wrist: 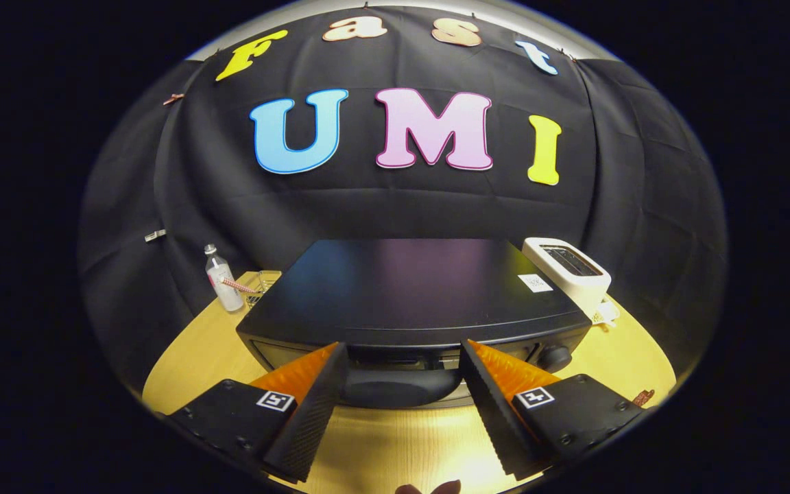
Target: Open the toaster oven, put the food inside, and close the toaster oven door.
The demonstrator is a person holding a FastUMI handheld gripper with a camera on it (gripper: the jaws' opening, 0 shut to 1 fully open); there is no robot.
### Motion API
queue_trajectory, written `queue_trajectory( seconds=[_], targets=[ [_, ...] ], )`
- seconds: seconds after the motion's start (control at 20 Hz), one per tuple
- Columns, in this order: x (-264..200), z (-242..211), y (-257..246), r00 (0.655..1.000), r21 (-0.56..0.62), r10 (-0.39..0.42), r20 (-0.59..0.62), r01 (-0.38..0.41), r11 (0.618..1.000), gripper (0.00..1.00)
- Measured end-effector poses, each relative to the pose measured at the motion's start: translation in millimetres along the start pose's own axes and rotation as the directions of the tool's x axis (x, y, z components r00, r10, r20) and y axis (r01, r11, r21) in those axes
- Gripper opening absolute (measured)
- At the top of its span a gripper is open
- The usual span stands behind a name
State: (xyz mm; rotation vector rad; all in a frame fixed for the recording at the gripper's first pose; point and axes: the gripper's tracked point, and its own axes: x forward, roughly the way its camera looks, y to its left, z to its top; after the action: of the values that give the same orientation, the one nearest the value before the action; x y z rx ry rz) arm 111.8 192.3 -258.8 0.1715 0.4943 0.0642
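Toaster oven (409,288) sits mid-desk, black, its flat top facing the camera, front edge toward the near desk edge. Door handle (398,385), a dark rounded bar, lies between the two fingers of the hand-held gripper (405,360). Fingers are spread apart, one on each side of the handle; whether either pad touches it I cannot tell. Nothing gripped yet. Door looks closed, so the opening step seems to be in hand.

Desk (381,446) is pale wood. White pop-up toaster (570,271) stands at the far right corner, just beside the oven. Clear bottle (222,278) stands near the far left edge, a small wire rack (261,281) next to it. Food not identified.

Risks, as judged: handle is smooth and rounded, so a shallow pinch may slip off as the door swings. Pulling straight back rather than down along the hinge arc could drag the whole oven toward the near edge, or nudge the white toaster.
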Motion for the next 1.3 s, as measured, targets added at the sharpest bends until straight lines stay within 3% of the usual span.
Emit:
queue_trajectory(
  seconds=[0.45, 0.95, 1.3],
  targets=[
    [-18.9, -13.7, 0.1, 1.0, 0.007, -0.016, -0.016, 0.016, 1.0, 0.99],
    [-65.1, -74.2, -1.1, 0.997, -0.006, -0.005, -0.077, 0.005, 1.0, 0.97],
    [-79.9, -125.1, -1.3, 0.983, -0.016, -0.007, -0.184, 0.004, 1.0, 0.98]
  ],
)
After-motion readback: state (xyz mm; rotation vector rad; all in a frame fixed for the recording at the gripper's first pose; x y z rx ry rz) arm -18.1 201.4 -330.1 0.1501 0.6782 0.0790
